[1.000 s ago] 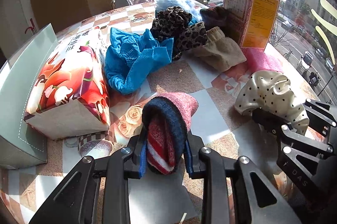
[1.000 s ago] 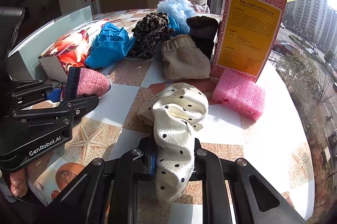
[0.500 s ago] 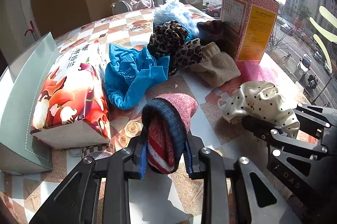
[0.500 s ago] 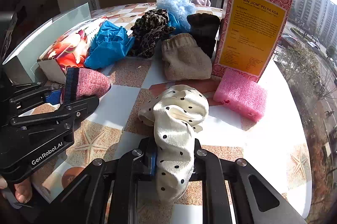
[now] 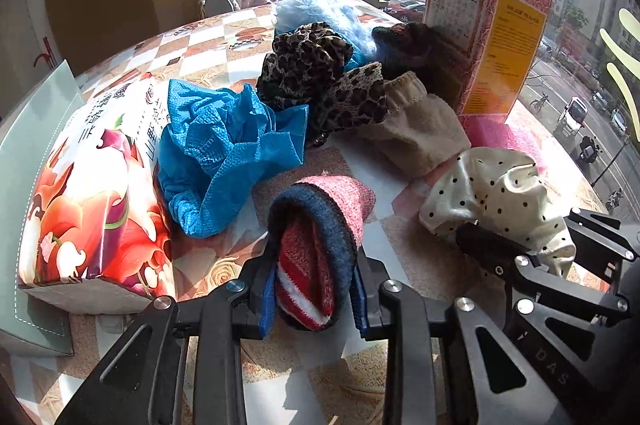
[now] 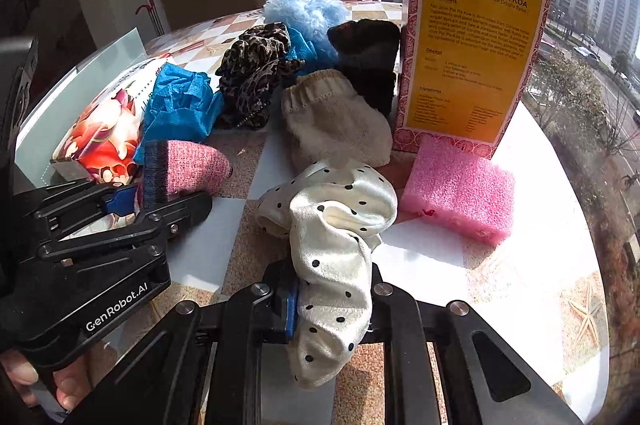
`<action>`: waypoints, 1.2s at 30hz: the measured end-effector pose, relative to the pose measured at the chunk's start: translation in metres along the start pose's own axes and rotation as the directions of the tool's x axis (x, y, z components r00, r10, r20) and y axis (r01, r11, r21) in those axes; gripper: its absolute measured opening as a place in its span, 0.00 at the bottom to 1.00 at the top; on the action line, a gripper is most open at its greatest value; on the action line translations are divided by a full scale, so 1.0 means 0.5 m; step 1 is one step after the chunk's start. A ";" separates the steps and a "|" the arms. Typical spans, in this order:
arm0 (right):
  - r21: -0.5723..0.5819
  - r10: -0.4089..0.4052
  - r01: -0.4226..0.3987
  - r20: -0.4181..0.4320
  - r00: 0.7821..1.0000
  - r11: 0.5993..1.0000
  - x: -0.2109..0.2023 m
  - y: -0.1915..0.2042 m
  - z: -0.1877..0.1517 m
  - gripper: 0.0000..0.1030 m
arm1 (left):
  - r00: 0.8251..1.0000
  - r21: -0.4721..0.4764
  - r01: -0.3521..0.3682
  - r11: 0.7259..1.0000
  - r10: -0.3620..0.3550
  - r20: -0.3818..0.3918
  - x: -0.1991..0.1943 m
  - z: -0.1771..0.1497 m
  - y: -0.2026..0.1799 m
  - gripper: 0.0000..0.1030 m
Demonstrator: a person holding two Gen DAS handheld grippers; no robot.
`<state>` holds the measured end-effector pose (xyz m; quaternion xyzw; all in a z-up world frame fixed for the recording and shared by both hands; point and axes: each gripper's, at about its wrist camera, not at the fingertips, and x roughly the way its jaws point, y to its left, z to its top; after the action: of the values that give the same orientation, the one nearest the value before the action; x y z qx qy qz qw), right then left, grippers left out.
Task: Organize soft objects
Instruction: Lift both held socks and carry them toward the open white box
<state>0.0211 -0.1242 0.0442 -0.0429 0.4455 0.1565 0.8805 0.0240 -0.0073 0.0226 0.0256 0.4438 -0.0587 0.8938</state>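
While the left claw (image 5: 314,299) pinches a pink and navy knit sock (image 5: 320,225) and the right claw (image 6: 332,301) pinches a cream polka-dot scrunchie (image 6: 336,221), both just above the surface (image 6: 500,281), the sorting looks barely begun. The blue cloth (image 5: 224,149), leopard scrunchie (image 5: 308,65), beige sock (image 6: 336,117) and pink sponge (image 6: 460,193) lie loosely heaped, unsorted.

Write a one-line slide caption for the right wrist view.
Right gripper clamps a polka-dot cloth while the left gripper holds a pink sock.
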 end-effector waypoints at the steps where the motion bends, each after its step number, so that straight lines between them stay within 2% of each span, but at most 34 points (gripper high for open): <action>1: -0.006 -0.003 0.004 0.007 1.000 1.000 -0.001 0.002 -0.002 0.18 | 1.000 -0.008 0.008 1.000 -0.008 0.001 0.001 0.001 0.003 0.31; 6: -0.020 -0.015 0.015 0.017 1.000 1.000 -0.002 0.005 -0.006 0.18 | 0.998 -0.057 0.064 0.996 -0.064 0.008 0.002 0.004 0.026 0.31; 36: -0.032 -0.035 0.036 0.033 0.999 0.999 -0.003 0.017 -0.015 0.19 | 0.999 -0.046 0.047 0.998 -0.046 0.007 0.002 0.002 0.023 0.31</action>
<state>0.0120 -0.1181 0.0415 -0.0629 0.4277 0.1487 0.8894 0.0270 0.0038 0.0224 -0.0053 0.4431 -0.0694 0.8938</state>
